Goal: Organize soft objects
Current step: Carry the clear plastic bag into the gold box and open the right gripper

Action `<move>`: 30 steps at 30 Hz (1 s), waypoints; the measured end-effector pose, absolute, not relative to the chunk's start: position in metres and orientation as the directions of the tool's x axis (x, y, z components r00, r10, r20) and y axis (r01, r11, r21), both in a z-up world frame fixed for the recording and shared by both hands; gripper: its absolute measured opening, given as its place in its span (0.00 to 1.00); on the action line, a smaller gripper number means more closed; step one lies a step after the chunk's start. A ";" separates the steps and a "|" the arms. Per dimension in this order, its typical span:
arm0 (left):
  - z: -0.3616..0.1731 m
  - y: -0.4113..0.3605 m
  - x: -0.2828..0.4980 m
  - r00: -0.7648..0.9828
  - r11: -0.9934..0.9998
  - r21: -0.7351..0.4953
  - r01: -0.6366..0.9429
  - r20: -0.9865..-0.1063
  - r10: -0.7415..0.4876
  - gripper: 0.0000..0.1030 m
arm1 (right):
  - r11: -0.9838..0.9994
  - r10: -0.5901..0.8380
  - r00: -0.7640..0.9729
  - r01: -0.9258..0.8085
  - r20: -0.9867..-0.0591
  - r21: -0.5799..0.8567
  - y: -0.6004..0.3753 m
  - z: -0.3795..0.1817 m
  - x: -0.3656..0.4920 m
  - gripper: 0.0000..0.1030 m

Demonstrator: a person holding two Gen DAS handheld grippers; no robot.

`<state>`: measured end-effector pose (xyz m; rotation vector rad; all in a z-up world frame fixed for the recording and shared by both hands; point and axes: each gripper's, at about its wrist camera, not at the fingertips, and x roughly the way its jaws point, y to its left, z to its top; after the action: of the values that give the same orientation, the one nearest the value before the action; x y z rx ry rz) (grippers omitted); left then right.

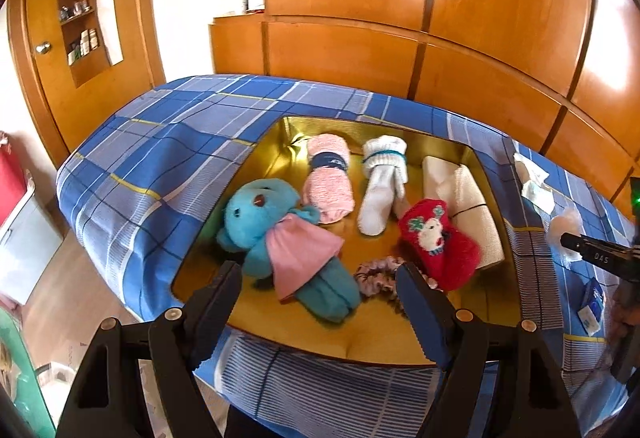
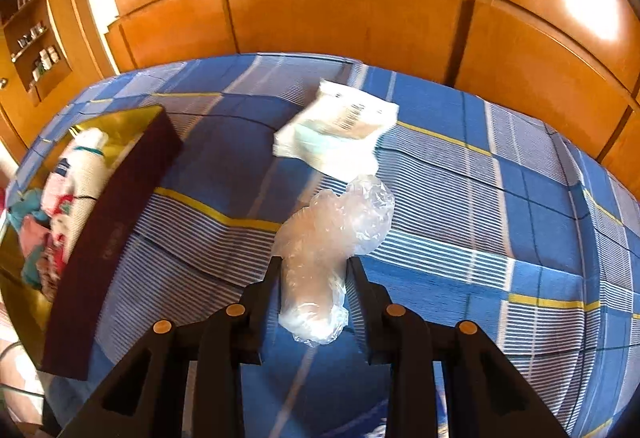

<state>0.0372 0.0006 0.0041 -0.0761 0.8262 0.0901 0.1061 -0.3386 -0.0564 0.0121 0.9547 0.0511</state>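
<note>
Your left gripper (image 1: 318, 280) hangs over the near edge of a gold-lined box (image 1: 276, 326) that sits on a bed with a blue plaid cover (image 1: 168, 142). Its jaws stand wide apart with nothing between the pads.

Inside the box, from left to right, lie a blue teddy bear in a pink dress (image 1: 280, 238), a rolled pink towel (image 1: 328, 178) with a dark band, a white sock bundle (image 1: 382, 182), a red Christmas stocking (image 1: 436, 242) with a pink scrunchie (image 1: 378, 274) just in front of it, and a folded cream cloth (image 1: 472, 206) against the right wall.

To the right of the box, over the bedcover, your right gripper (image 2: 314, 262) is pinched narrowly around a soft roll wrapped in crinkled clear plastic (image 2: 332, 234); both fingers press its sides. Beyond it on the cover lies a flat white packet with a barcode label (image 2: 340, 126), slightly blurred. Orange wooden wardrobe panels (image 2: 344, 6) fill the background.
</note>
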 end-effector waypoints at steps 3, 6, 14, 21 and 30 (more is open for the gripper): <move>0.002 0.009 0.035 0.673 0.991 -0.038 -0.127 -0.738 0.058 0.77 | 0.997 0.082 0.582 -0.058 -0.809 0.059 -0.326 -0.050 0.105 0.29; -0.001 0.016 0.034 0.668 0.989 -0.043 -0.144 -0.741 0.065 0.77 | 0.992 0.126 0.582 -0.078 -0.803 0.099 -0.313 -0.045 0.103 0.29; -0.003 0.037 0.032 0.671 0.979 -0.070 -0.191 -0.737 0.078 0.77 | 0.957 0.285 0.574 -0.211 -0.767 0.197 -0.257 -0.022 0.096 0.29; -0.003 0.073 0.028 0.664 0.954 -0.083 -0.288 -0.735 0.137 0.77 | 0.870 0.468 0.493 -0.403 -0.734 0.284 -0.174 -0.005 0.101 0.29; -0.008 0.092 0.023 0.649 0.941 -0.083 -0.327 -0.744 0.160 0.77 | 0.823 0.515 0.335 -0.452 -0.789 0.344 -0.085 -0.050 0.128 0.36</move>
<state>0.0233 0.0915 -0.0080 -0.2180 0.8200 0.2790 0.1278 -0.0846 -0.0504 0.0671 1.0549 0.6313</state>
